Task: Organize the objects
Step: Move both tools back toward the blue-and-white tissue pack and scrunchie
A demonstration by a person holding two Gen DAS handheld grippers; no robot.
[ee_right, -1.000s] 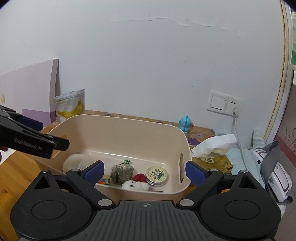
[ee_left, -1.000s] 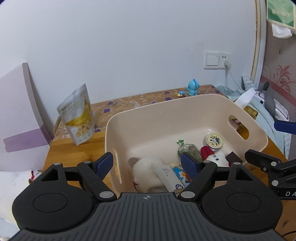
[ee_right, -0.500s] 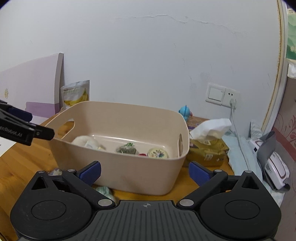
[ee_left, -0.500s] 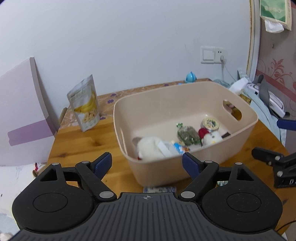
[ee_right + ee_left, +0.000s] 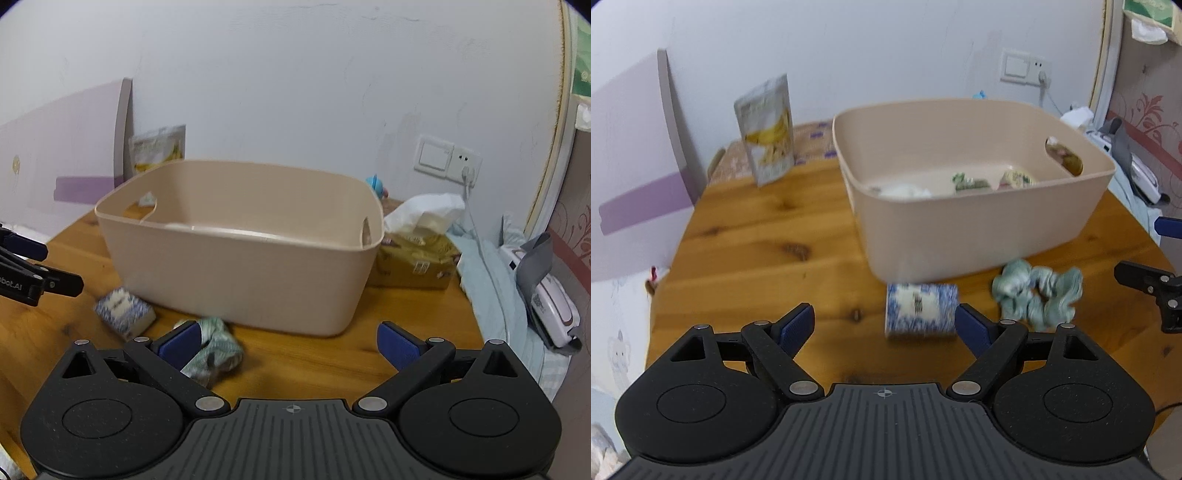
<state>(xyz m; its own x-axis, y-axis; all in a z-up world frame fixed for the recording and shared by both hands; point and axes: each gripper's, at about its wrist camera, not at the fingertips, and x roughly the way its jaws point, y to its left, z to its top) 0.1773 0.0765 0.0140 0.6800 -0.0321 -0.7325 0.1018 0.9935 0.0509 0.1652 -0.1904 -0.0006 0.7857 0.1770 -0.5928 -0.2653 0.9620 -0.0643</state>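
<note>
A beige bin [image 5: 979,229] stands on the wooden table [image 5: 757,236] and holds several small items, among them a white plush [image 5: 905,191] and a round tin [image 5: 1017,179]. In front of it lie a blue-and-white box [image 5: 921,309] and a pale green scrunchie [image 5: 1038,291]. My left gripper [image 5: 884,326] is open and empty, just short of the box. My right gripper [image 5: 290,345] is open and empty; the scrunchie [image 5: 212,350] lies by its left finger. The bin [image 5: 240,254] and box [image 5: 123,310] also show in the right wrist view.
A banana-chip pouch [image 5: 766,129] stands at the back left by a purple board [image 5: 631,155]. A tissue pack [image 5: 417,243], a blue toy [image 5: 376,184] and a wall socket [image 5: 448,160] are right of the bin. Bedding and a white device [image 5: 550,299] lie beyond the table's right edge.
Both grippers have pulled back and down from over the bin toward the table's front. The box and the scrunchie have come into view. Both stay open.
</note>
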